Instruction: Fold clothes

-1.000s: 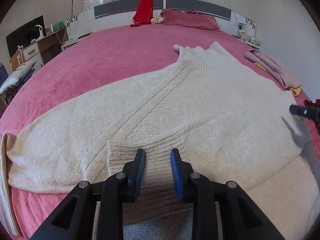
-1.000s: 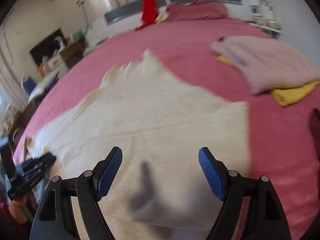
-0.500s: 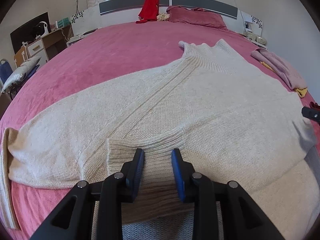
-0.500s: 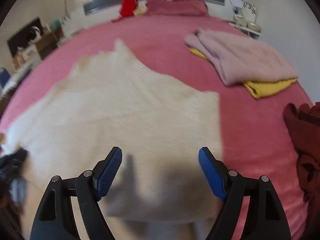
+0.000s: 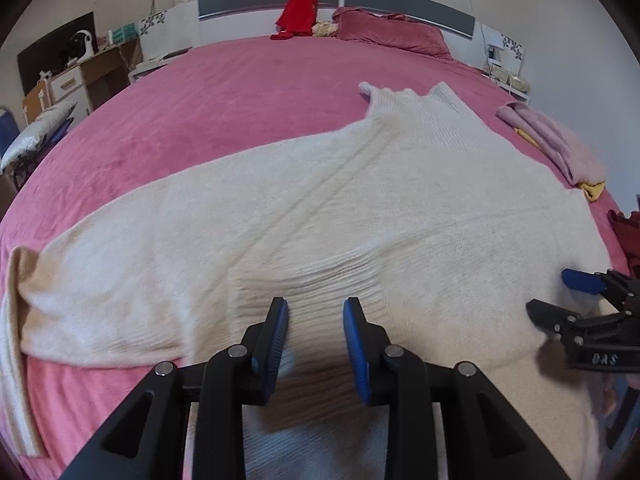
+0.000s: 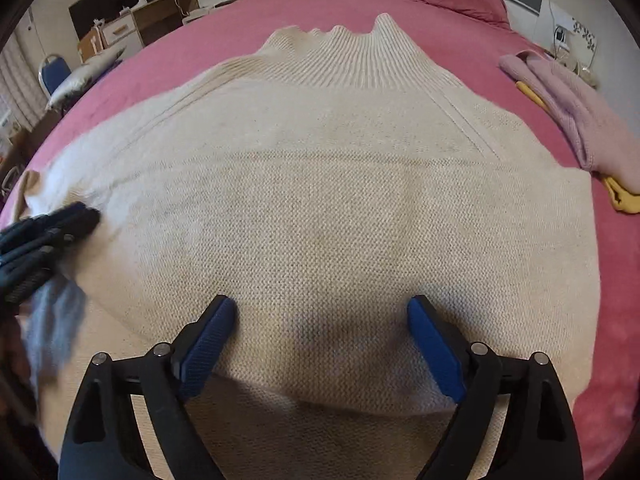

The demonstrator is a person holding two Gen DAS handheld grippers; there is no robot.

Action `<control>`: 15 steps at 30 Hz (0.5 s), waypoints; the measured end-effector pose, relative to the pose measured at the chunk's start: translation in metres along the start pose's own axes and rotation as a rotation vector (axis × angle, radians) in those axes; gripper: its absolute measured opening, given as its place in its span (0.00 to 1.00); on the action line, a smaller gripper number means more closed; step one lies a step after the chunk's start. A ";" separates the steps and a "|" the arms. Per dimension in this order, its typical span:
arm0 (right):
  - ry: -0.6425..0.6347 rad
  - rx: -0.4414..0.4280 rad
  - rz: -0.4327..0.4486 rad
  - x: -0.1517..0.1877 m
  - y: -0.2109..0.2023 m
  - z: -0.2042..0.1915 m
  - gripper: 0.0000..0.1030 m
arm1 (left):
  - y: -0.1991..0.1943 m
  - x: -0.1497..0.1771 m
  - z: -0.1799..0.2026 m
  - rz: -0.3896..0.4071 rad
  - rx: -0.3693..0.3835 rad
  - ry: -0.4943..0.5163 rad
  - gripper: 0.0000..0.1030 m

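Sweater (image 6: 320,208) hem cut off below; left tool (image 5: 316,332) grip unclear.

Pink bed (image 5: 248,92), grey headboard (image 5: 408,4), desk (image 5: 100,68) by the wall

Cream ribbed-knit sweater (image 6: 320,200); pink bedspread (image 5: 240,112); lilac garment (image 6: 568,112) over yellow garment (image 6: 620,196).

cream sweater (image 6: 340,200) on pink bed (image 6: 248,20), right tongs (image 6: 320,328) opening above it
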State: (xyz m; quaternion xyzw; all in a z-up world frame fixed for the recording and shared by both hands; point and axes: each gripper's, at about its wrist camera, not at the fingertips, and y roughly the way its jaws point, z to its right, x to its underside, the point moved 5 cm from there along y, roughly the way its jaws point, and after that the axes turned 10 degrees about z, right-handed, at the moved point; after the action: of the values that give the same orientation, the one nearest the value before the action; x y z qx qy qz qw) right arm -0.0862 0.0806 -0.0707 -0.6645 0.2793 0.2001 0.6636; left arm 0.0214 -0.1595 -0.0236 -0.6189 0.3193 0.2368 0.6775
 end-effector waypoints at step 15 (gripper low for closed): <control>0.042 0.006 0.006 -0.004 0.009 -0.002 1.00 | -0.073 0.057 -0.218 -0.177 -0.301 -0.216 0.36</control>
State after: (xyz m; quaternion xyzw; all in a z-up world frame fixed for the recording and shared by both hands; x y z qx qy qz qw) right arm -0.0953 0.0799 -0.0752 -0.6657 0.2959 0.1870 0.6591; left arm 0.0820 -0.3886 -0.0213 -0.7097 0.1504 0.2863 0.6259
